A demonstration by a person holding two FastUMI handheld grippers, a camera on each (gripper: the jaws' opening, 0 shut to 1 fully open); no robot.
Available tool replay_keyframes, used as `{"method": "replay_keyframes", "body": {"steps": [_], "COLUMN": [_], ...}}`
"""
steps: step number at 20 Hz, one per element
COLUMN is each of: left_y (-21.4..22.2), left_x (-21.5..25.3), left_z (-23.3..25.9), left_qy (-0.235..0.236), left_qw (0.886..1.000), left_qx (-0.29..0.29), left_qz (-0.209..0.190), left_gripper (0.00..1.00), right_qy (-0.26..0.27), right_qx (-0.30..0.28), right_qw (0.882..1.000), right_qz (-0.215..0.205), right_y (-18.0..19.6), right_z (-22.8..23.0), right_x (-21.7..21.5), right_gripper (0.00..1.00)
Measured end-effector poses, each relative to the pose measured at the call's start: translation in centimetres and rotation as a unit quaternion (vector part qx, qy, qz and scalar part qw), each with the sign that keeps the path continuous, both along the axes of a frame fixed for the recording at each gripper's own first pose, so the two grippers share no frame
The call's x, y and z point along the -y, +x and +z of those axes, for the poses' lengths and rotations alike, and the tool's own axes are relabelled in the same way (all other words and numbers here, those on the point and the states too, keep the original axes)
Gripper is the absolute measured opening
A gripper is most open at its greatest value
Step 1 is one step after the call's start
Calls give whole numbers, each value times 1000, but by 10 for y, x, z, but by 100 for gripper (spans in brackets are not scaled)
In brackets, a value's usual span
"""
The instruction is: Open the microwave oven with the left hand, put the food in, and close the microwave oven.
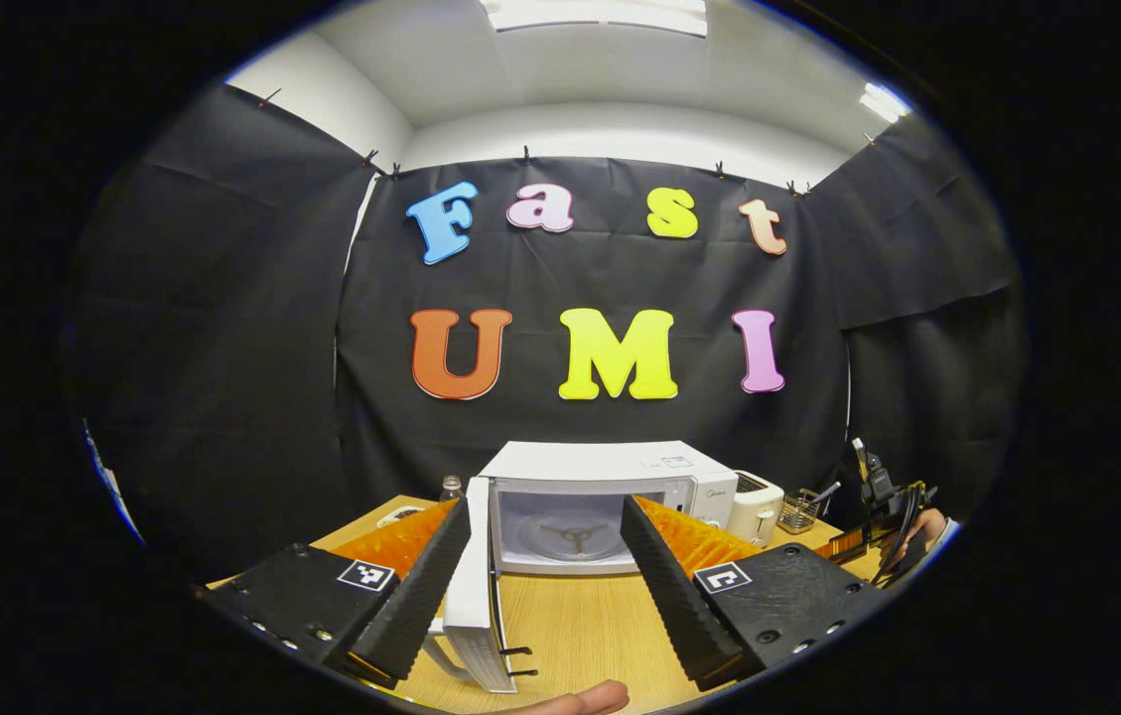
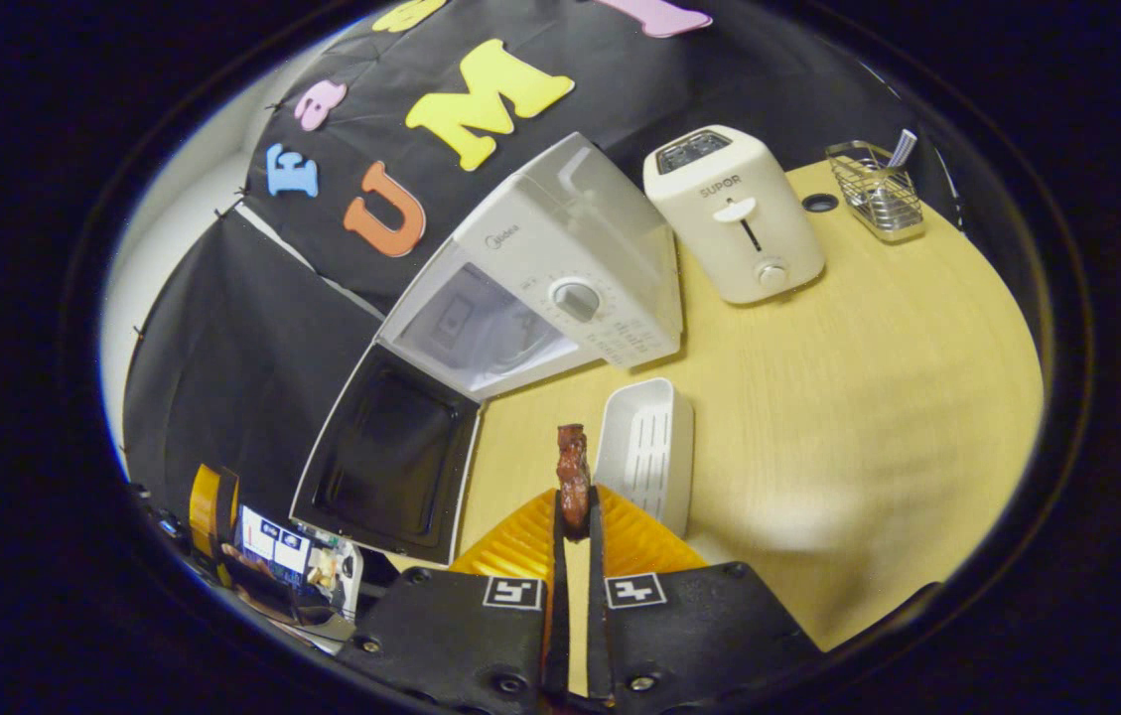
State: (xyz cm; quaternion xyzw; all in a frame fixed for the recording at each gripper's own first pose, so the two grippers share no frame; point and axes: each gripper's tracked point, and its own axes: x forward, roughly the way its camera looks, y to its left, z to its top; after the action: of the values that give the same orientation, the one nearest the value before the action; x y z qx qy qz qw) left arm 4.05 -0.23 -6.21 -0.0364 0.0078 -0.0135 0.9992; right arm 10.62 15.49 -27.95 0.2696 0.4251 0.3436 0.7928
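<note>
Microwave oven (image 1: 610,497), one boxy white unit, stands on the pale wood-grain tabletop (image 1: 580,621) with its door (image 1: 477,586) swung wide, showing a bare cavity with a three-armed turntable hub. The left gripper (image 1: 545,576) is released, its ribbed fingers spread either side of the opening. The right gripper (image 2: 572,516) is clenched on one strip of dark reddish, rough-textured food (image 2: 573,477), held upright above the tabletop beside one slotted white tray (image 2: 647,452). One smooth white toaster (image 2: 734,214) and one wire basket (image 2: 876,194) stand beyond; the basket's contents are hard to make out.
</note>
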Motion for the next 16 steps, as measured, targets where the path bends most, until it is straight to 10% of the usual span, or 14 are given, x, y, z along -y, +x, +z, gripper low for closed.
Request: {"method": "replay_keyframes", "body": {"steps": [8,16], "left_y": [-19,-21], "left_x": [-27,-66], "left_z": [-1,-8], "left_qy": [-7,-26], "left_qw": [1000,1000], "left_qx": [10,7], "left_qz": [-11,-5], "left_gripper": [94,94], "right_qy": [56,105], "right_qx": [77,169], "right_qw": [993,946], "right_qz": [-74,-257], "right_y": [-2,71], "right_z": [13,49], "right_x": [-93,-176], "right_gripper": [10,10]}}
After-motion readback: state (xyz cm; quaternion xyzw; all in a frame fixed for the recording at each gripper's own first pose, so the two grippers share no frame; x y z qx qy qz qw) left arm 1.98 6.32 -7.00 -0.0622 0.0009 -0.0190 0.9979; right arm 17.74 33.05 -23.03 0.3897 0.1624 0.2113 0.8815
